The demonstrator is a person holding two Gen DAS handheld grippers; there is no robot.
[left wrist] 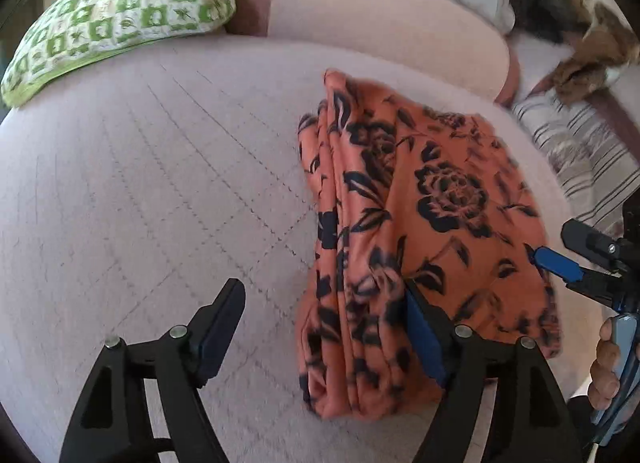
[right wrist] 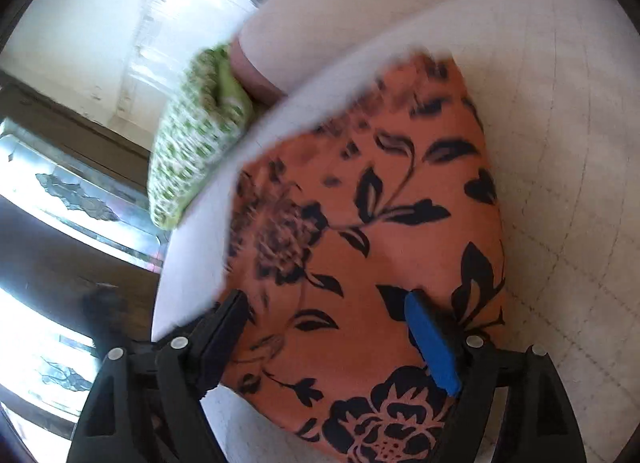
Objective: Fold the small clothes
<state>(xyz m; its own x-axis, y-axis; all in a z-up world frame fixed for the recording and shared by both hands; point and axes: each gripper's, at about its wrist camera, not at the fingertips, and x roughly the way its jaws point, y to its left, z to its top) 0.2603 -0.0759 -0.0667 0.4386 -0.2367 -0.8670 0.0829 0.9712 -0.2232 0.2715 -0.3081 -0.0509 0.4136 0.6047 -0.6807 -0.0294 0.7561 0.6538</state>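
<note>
One orange cloth (left wrist: 420, 231) with dark flowers lies folded on the bed (left wrist: 160, 183); the left gripper (left wrist: 324, 327) and right gripper (right wrist: 328, 339) are wide apart beside it

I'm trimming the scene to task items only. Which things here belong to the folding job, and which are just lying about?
Job:
orange floral garment
left tongs, open
right tongs, open
quilted bed cover

Lying about:
green patterned pillow
striped pillow
</note>
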